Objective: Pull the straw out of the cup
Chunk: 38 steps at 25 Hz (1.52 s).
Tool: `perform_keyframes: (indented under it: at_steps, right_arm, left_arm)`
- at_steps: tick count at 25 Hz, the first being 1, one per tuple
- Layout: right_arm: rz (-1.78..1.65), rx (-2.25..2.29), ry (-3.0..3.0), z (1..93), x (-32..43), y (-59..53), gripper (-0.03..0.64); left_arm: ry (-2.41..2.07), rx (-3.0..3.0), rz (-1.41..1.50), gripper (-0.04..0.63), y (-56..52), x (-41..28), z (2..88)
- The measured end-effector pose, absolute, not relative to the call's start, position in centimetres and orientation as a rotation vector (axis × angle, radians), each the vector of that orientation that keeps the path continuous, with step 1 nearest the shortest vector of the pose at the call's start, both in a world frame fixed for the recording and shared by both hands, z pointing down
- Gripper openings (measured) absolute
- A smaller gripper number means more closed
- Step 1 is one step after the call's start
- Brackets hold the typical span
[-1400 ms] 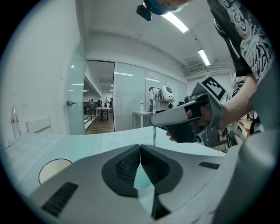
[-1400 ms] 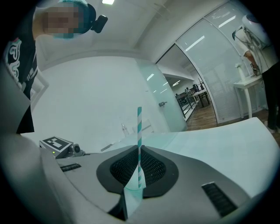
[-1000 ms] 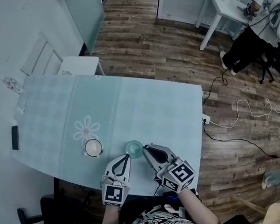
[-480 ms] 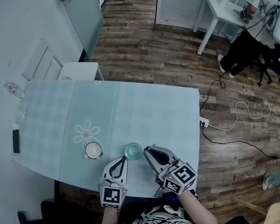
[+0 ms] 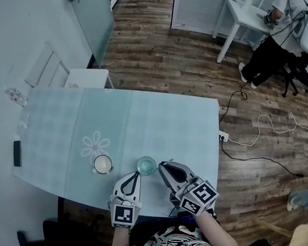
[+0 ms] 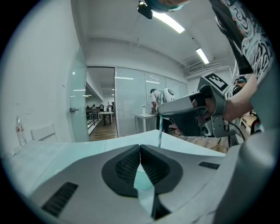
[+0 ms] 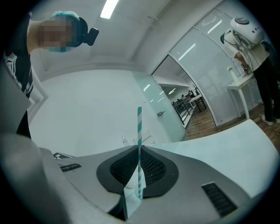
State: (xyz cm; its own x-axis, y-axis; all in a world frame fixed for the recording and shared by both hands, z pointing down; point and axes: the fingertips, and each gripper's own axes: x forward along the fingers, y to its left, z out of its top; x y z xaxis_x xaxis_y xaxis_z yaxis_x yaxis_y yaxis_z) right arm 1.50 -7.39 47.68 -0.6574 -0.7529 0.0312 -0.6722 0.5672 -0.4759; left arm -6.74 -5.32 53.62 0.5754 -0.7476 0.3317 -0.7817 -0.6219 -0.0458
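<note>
The straw (image 7: 139,131) stands upright, its long axis vertical, pinched by the right gripper (image 7: 139,153), whose jaws press onto it; the cup (image 5: 147,164) sits on the table (image 5: 165,123) just left of that gripper, between the two; the left gripper (image 6: 140,151) is closed on what looks like the cup's near rim, steadying it; the straw's foot is hidden, so I cannot tell if it clears the rim; the pull probably runs straight up.

Tabletop (image 5: 159,121) lies open beyond the cup (image 5: 146,165); mug (image 5: 102,164) stands left
</note>
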Motion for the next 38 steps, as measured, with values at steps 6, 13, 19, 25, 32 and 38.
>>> perform_keyframes:
  at_steps: [6, 13, 19, 25, 32, 38]
  right_arm:
    - [-0.656, -1.212, 2.599, 46.6, 1.5, -7.3, 0.041]
    - [-0.647, -1.203, 2.598, 45.9, 1.1, -7.6, 0.041]
    - [-0.66, -1.187, 2.605, 46.1, 1.0, -7.4, 0.041]
    - [-0.689, -1.154, 2.618, 46.2, -0.1, -7.0, 0.041]
    - [-0.794, -1.082, 2.622, 46.9, -0.6, -6.8, 0.041]
    - [-0.884, -1.093, 2.639, 48.7, -0.6, -6.8, 0.041]
  left_arm:
    - [-1.344, 2.681, 0.512, 0.018, -5.2, -7.3, 53.3]
    - [-1.411, 2.698, 0.487, 0.018, -5.9, -8.4, 52.3]
    - [-1.414, 2.69, 0.522, 0.018, -5.7, -8.6, 52.5]
    - [-1.425, 2.68, 0.504, 0.018, -5.1, -9.3, 52.7]
    - [-1.41, 2.625, 0.512, 0.018, -4.7, -9.9, 53.6]
    - [-1.398, 2.633, 0.522, 0.018, -4.8, -9.8, 54.1]
